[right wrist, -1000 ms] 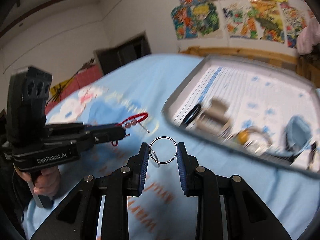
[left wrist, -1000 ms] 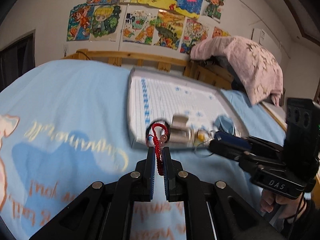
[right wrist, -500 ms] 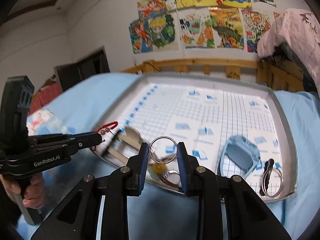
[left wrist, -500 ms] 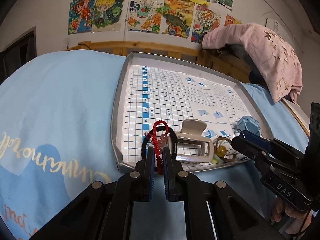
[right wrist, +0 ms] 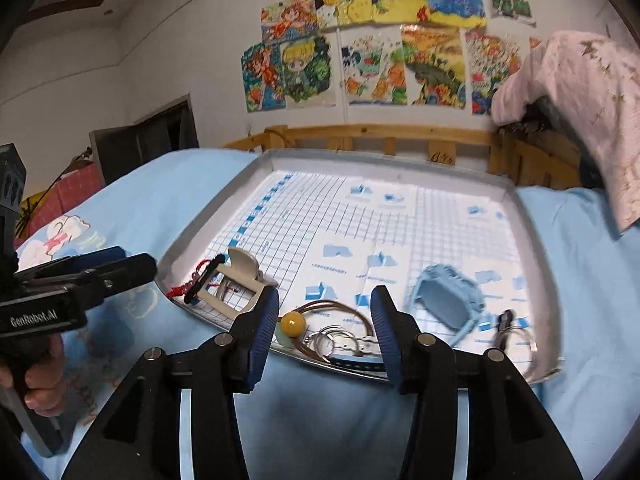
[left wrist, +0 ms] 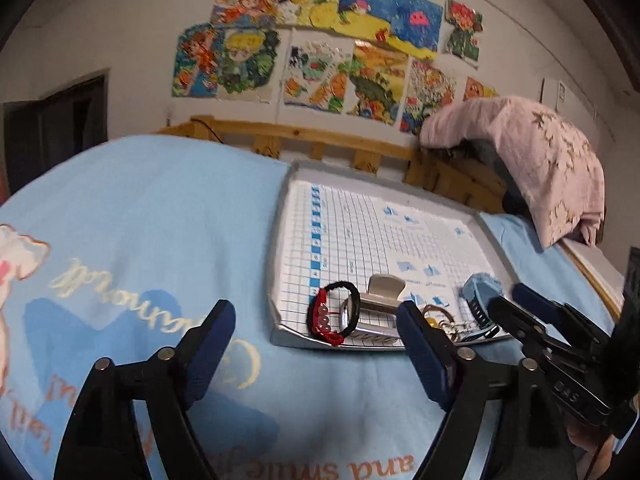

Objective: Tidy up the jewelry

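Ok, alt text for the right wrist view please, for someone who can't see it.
The right gripper, empty, jaws opening, points at the near edge of a grid-lined tray on a blue bedspread. A silver ring lies in the tray beside a yellow bead, with a beige hair clip to the left.

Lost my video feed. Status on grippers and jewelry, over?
Left gripper and right gripper both opening, nothing between jaws. Red bracelet and silver ring lying in tray. Nothing in the way.
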`<state>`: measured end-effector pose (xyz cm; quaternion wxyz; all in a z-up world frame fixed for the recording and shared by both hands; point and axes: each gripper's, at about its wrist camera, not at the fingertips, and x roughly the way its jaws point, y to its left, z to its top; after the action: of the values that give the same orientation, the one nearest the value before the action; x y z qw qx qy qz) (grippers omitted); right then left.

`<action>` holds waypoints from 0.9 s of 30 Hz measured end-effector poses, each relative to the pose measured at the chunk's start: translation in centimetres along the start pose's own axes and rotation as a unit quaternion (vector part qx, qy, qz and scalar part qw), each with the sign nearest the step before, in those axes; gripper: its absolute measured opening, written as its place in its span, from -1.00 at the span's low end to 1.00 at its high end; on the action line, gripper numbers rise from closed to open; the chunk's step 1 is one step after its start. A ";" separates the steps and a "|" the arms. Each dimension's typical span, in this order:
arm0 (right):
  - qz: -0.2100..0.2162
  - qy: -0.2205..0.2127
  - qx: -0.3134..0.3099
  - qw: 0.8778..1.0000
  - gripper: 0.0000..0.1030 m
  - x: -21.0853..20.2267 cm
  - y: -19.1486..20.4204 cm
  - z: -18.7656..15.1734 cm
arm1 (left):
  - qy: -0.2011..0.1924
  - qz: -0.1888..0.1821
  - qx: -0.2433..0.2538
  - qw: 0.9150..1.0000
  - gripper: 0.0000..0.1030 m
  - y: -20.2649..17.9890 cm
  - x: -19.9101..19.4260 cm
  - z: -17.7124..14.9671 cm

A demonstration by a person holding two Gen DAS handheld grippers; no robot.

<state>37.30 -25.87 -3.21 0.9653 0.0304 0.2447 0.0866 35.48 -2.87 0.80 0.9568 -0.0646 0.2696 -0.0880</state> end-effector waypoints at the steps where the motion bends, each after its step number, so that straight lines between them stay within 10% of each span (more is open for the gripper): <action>1: -0.003 -0.012 -0.003 1.000 -0.13 -0.9 0.1 0.0 | -0.006 0.003 -0.004 1.000 0.80 0.1 -0.6 -0.1; 12: -0.013 -0.122 0.027 0.992 0.86 -11.1 0.7 -0.3 | -0.103 0.046 -0.024 0.993 1.00 0.3 -11.7 -3.2; 27: -0.035 -0.158 0.030 0.986 0.96 -21.6 3.0 -7.0 | -0.137 0.065 -0.008 0.988 1.00 0.2 -21.0 -9.5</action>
<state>14.75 -26.73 1.03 0.9929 0.0641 0.0923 0.0399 12.92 0.90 3.28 0.9878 -0.0659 0.1405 -0.0138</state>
